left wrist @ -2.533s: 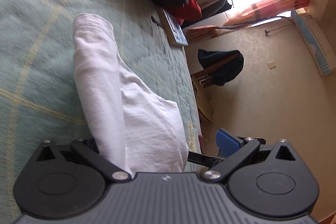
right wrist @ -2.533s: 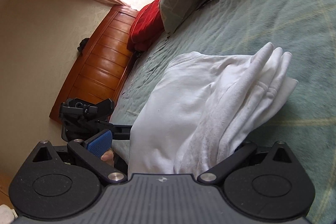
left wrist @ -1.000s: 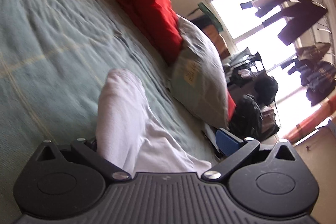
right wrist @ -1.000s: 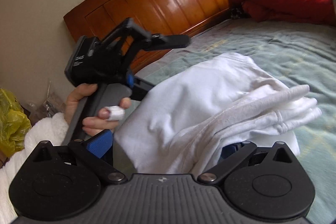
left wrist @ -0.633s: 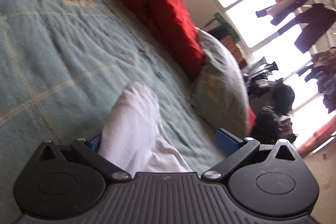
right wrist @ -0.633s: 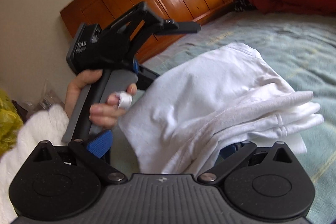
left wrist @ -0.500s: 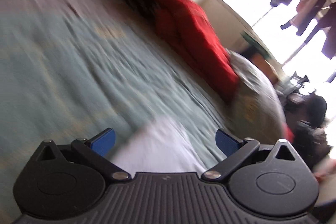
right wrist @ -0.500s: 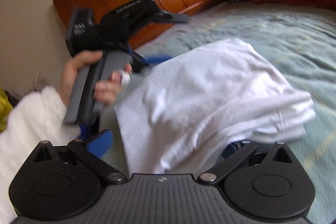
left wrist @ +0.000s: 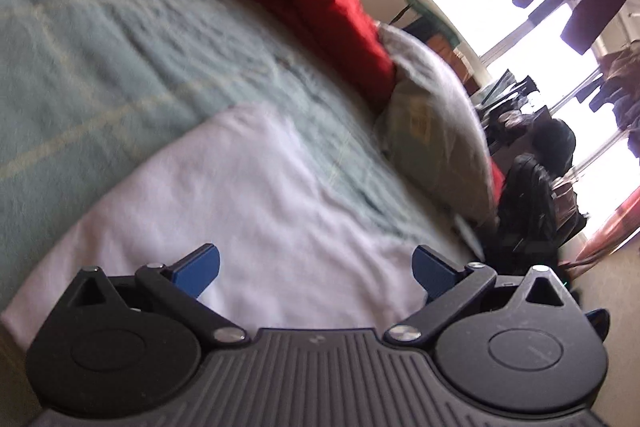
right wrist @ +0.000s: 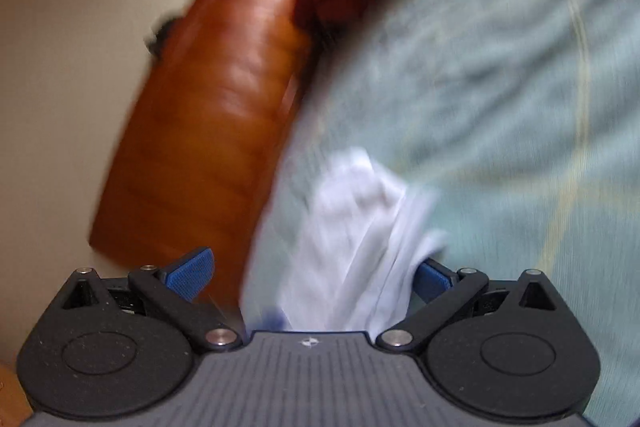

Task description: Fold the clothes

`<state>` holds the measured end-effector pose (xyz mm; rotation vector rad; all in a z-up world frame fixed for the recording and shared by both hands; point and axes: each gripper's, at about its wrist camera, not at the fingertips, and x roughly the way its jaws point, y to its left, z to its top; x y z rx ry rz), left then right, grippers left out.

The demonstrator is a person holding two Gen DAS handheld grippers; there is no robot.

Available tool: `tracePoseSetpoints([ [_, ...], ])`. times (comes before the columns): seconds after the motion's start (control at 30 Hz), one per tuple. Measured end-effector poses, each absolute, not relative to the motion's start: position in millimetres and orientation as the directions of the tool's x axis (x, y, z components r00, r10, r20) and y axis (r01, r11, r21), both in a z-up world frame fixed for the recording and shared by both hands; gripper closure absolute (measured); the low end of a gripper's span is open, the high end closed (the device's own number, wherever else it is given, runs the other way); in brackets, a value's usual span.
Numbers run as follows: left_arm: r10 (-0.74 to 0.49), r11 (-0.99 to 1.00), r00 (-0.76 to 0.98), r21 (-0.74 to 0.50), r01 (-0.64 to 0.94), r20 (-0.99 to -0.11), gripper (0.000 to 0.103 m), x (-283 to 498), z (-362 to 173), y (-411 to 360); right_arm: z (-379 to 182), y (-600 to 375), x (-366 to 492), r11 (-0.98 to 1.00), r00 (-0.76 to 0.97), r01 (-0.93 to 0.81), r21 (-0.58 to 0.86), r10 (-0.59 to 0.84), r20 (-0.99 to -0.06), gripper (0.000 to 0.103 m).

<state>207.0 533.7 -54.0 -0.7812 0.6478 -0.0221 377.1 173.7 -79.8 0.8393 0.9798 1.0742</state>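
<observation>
Covering bed (left wrist: 100, 39): green blanket (right wrist: 500, 87)

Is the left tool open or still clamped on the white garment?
Open. The left tool has its blue pads wide apart with nothing between them, and the white garment lies flat on the green bedspread beyond.

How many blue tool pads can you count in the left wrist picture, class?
2: one pad at lower left and one pad at lower right, both over the white garment. They stand wide apart with nothing gripped between them.
</observation>
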Motion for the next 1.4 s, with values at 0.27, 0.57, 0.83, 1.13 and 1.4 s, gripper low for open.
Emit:
tracePoseSetpoints([
  [0.27, -0.14, 0.824, 0.827, -0.527, -0.208, -0.545, 0.001, 184, -24, 529, -23, 184, 355, 0.48, 0.264, -0.69, 0.541, 0.863, -0.43, 0.0],
  [0.57, -0.125, 0.871, 0.764, -0.439, -0.222, -0.633, 0.001, 176, -51, 521, -72, 253, 279, 0.273, 0.242, -0.96, -0.058, 0.709, -0.662, 0.005],
  [0.83, -0.111, 0.907, 0.786, -0.385, -0.169, -0.608, 0.001, 165, -21, 502, -37, 235, 272, 0.19, 0.133, -0.98, 0.049, 0.828, -0.544, 0.007],
  [1.13, -0.086, 0.925, 0.761, -0.336, -0.18, -0.643, 0.001, 155, -23, 489, -68, 242, 273, 0.186, 0.083, -0.977, 0.103, 0.777, -0.625, 0.007],
  [1.4, -0.07, 0.933, 0.752, -0.311, -0.184, -0.656, 0.001, 149, -23, 484, -82, 255, 256, 0.151, 0.106, -0.988, 0.014, 0.755, -0.648, 0.0],
])
